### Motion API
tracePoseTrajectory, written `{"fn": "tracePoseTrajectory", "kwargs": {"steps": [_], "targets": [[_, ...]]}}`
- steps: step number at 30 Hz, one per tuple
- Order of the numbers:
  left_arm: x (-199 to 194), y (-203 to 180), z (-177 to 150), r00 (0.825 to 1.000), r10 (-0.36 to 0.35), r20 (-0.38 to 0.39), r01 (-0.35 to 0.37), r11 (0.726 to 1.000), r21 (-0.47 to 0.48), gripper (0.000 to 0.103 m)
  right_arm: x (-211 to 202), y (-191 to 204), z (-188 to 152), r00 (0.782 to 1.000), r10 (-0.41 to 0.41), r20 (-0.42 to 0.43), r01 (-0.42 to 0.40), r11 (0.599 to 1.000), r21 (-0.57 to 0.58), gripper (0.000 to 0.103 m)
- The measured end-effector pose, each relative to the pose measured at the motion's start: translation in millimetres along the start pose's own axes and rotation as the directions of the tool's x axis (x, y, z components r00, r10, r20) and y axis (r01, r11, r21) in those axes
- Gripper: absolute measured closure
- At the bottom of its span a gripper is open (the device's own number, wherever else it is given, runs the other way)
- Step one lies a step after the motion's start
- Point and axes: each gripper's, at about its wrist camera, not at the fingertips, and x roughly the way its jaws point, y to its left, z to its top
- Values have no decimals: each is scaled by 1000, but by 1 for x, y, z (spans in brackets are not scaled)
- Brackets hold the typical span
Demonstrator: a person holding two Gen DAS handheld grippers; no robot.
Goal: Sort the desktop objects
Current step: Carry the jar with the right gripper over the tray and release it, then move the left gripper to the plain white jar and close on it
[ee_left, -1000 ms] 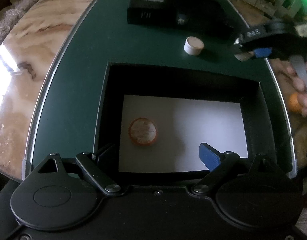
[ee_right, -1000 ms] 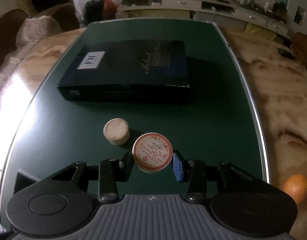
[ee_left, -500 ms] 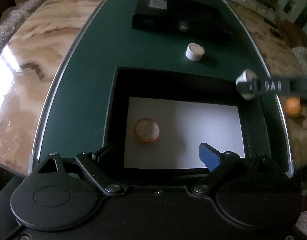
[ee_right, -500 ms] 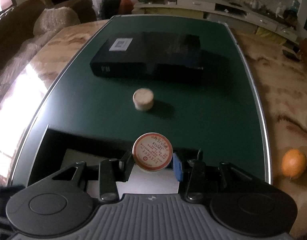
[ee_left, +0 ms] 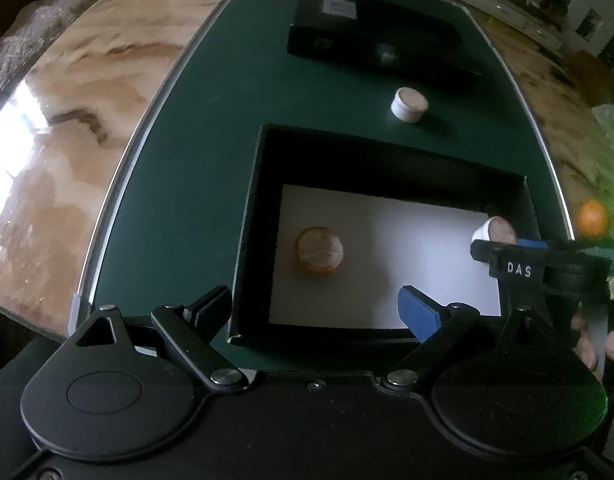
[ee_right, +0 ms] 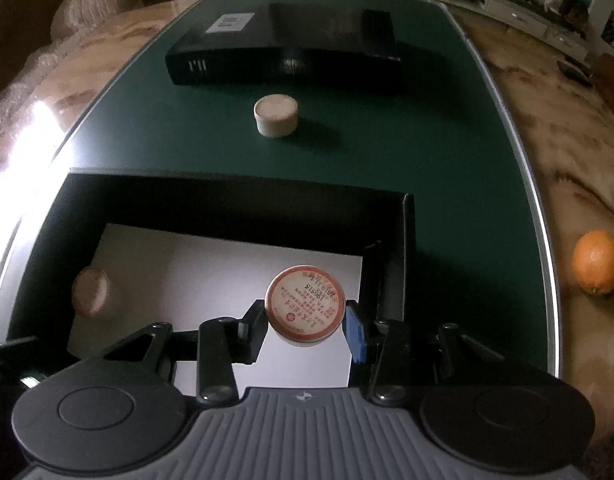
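Observation:
My right gripper (ee_right: pixel 306 322) is shut on a round tin with an orange-rimmed label (ee_right: pixel 305 304), held above the right end of the open black box (ee_right: pixel 227 184) with a white floor. A second labelled tin (ee_left: pixel 318 250) lies inside on the left part of the floor. In the left wrist view the right gripper (ee_left: pixel 505 245) and its tin (ee_left: pixel 495 231) hang over the box's right wall. My left gripper (ee_left: pixel 313 308) is open and holds nothing, hovering at the box's near edge. A cream round tub (ee_right: pixel 276 115) stands on the green mat beyond the box.
A closed black box (ee_right: pixel 283 52) with a white sticker lies at the far end of the green mat (ee_right: pixel 447 160). An orange (ee_right: pixel 597 262) rests on the marble table right of the mat. A hand (ee_left: pixel 611 344) shows at the right edge.
My right gripper has carried its tin back from beside the cream tub to above the open box's right end. The left gripper stays open and has drawn back a little.

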Motion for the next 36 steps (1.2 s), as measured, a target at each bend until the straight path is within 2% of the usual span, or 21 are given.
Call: {"fn": "tracePoseTrajectory", "kwargs": {"steps": [15,25,28,31,36], "targets": [[4,4,0,1000,1,-9,-1,1000,-9,12,22,4,-20,997,-41,-63,40,999,-5,59],[5,3,0,1000,5,-12,-5,1000,-6,12,23,2,-7,997,-57,-52,56,998,-13,59],[5,4,1,1000,8,-11,-8,1000,-7,12,23,1,-2,997,-61,-48,60,998,-16,56],[4,3,1,1000,9,-10,-9,1000,-8,12,23,0,2,997,-66,-44,65,998,-18,47],[4,3,1,1000,7,-9,-7,1000,-6,12,23,-1,10,997,-73,-37,72,997,-22,46]]}}
